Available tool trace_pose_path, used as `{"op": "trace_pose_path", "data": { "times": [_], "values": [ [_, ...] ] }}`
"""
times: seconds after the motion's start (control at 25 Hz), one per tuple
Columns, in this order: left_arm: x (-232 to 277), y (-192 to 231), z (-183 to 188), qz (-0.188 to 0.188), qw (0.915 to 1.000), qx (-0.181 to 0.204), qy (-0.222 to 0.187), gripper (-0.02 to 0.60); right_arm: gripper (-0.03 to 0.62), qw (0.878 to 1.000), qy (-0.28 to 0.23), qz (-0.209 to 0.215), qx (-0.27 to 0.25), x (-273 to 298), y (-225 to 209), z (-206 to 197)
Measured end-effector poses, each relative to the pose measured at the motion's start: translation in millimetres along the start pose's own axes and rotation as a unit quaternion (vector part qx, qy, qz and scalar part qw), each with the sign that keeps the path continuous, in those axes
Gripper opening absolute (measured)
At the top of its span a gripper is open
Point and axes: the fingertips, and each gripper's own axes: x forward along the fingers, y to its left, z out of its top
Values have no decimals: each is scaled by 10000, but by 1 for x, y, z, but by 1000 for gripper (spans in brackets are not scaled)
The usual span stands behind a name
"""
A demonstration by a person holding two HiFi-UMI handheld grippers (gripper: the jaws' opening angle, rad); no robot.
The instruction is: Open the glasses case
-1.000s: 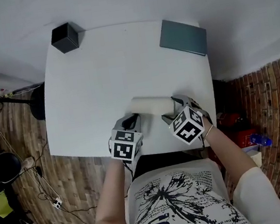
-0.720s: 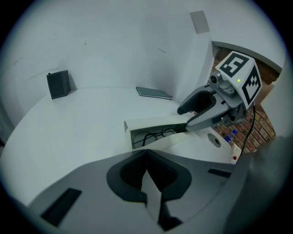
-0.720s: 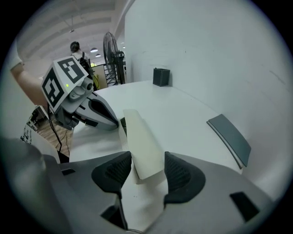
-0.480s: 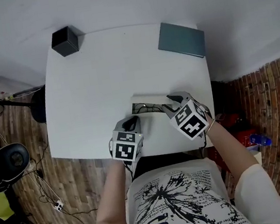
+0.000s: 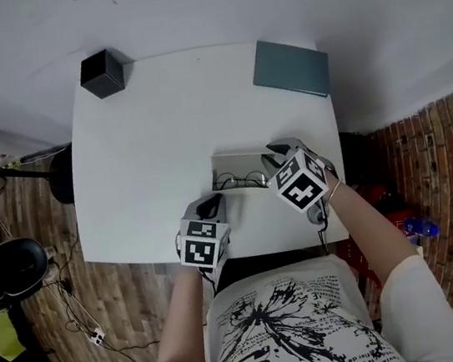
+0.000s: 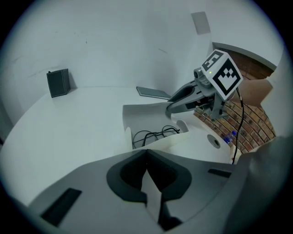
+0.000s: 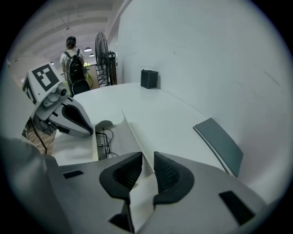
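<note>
- A white table (image 5: 159, 127) stood in the room, and the glasses case (image 6: 160, 140) sat on it, near the edge closest to the person.
- The case was open. Its lid (image 6: 146, 112) stood up at the back.
- A pair of thin dark glasses (image 6: 153, 133) lay inside the case.
- The left gripper (image 5: 210, 203) was at the near left corner of the case. Its 2 jaws were clamped tight on the thin front wall of the case.
- The right gripper (image 5: 272, 159) was at the right end of the lid and pointed down at it.
- The jaws of the right gripper were closing. The edge of the lid ran in between them. A small gap showed between the 2 dark pads, so they were not yet squeezing the lid.
- A small black box (image 5: 102, 73) sat at the far left corner of the table, well apart from the case.
- A flat dark grey book (image 5: 291, 68) lay at the far right corner, also well apart.
- In the right gripper view, a person with a backpack (image 7: 73, 64) stood far off, beside a tall fan (image 7: 100, 50).
</note>
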Motion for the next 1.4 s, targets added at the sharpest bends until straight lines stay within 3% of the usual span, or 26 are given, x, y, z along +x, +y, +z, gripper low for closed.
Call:
{"op": "trace_pose_path", "data": {
  "times": [0.36, 0.8, 0.92, 1.0, 1.28, 1.4],
  "values": [
    [3, 5, 4, 43, 9999, -105, -97, 12, 121, 9996, 191, 185, 77, 21, -17, 1],
    [6, 10, 12, 17, 9995, -271, -154, 12, 141, 9963, 277, 722, 376, 38, -24, -3],
    [8, 9, 11, -21, 9996, -228, -135, 12, 155, 9965, 246, 595, 533, 38, -30, -4],
    [8, 9, 11, -16, 9998, -151, -111, 12, 213, 9965, 168, 412, 709, 36, -36, -5],
    [-11, 12, 34, -29, 9991, 68, -419, 12, 216, 9958, -299, 95, 864, 2, -32, 13],
    [-26, 11, 43, -74, 9982, 249, -536, 12, 182, 9928, -615, -5, 1025, -24, -25, 24]
  ]
}}
